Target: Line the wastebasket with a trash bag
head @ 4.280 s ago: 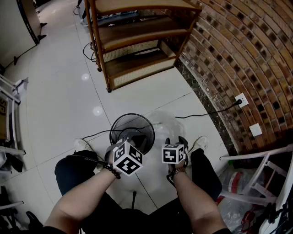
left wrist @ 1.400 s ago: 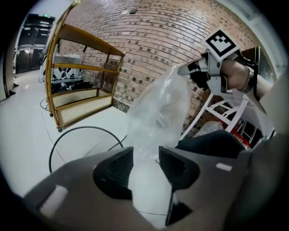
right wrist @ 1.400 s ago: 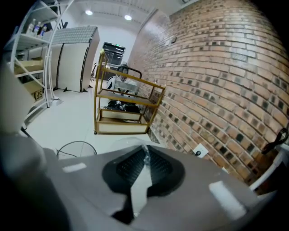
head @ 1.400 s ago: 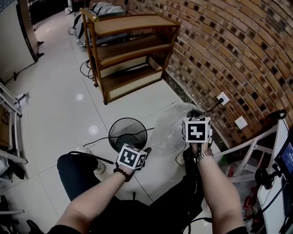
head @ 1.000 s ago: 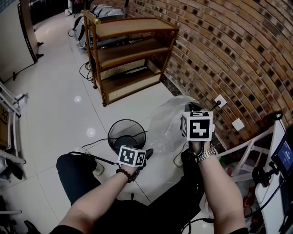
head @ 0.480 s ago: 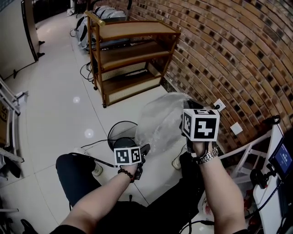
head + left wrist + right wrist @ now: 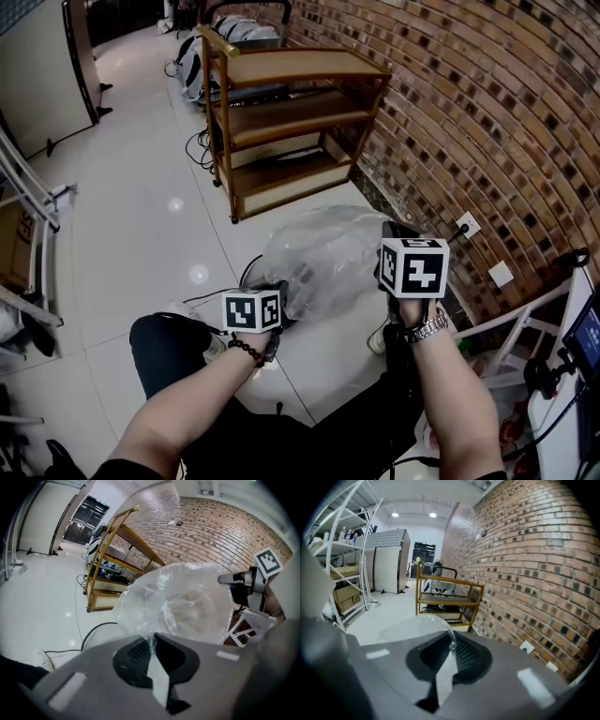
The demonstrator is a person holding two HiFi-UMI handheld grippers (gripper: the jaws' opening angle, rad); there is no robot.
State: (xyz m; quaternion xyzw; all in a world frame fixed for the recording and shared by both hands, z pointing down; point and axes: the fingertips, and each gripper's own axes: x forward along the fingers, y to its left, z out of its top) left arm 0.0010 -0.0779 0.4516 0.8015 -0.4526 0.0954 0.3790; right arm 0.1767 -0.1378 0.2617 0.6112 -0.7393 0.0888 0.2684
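Trash bag point(image 7: 323, 253) balloons over the floor between both outstretched hands. Left claw point(image 7: 151, 641), lower, has just clenched onto its edge; right claw point(image 7: 452, 641), higher, pinches another edge. Behind the plastic, the wastebasket point(image 7: 92, 633) shows only a rim sliver.

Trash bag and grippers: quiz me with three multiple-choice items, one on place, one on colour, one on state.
1. Where is the trash bag relative to the wastebasket?
A) lining it
B) held in the air between both grippers
C) crumpled underneath it

2. The bag's colour?
A) black
B) blue
C) clear

3. The left gripper is:
A) shut on the bag
B) open, empty
C) shut on the wastebasket's rim

Key:
1 B: the head view shows it stretched from the left gripper to the right gripper.
2 C: the background shows through it.
3 A: its fingers have just closed, with the film pinched between them.
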